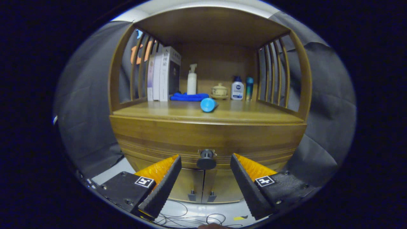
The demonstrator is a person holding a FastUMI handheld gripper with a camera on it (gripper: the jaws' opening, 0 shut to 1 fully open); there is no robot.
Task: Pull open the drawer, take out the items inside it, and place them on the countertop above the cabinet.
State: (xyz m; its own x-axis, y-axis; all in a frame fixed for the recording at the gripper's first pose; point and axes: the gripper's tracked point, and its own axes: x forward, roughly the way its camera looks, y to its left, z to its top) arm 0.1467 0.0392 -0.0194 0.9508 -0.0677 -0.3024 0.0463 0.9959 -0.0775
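Gripper [206, 159] fingers spread wide, nothing pinched, pointing at the front of a wooden cabinet [133, 133]. Drawer [254, 140] sits closed under the countertop, one wide curved front in brown wood with horizontal grain bands, flush with the cabinet face. Its dark round knob [206, 159] sticks out at the middle of the front, right between the two fingertips but touching neither. Below the drawer two cabinet doors [203, 187] meet at a centre seam, small handles near the bottom.

Countertop [152, 109] above the drawer: blue cylinder [208, 104] lying on its side near the front edge, end facing the camera. Further back, upright books [163, 74] at left against the slatted side, folded blue cloth [189, 96] beside them, white pump bottle [191, 79] behind the cloth, small lidded ceramic pot [219, 90] on a saucer, white bottle with dark cap [237, 88], slim teal bottle [249, 86] next to it. Cables [190, 219] loose on the pale floor below the fingers
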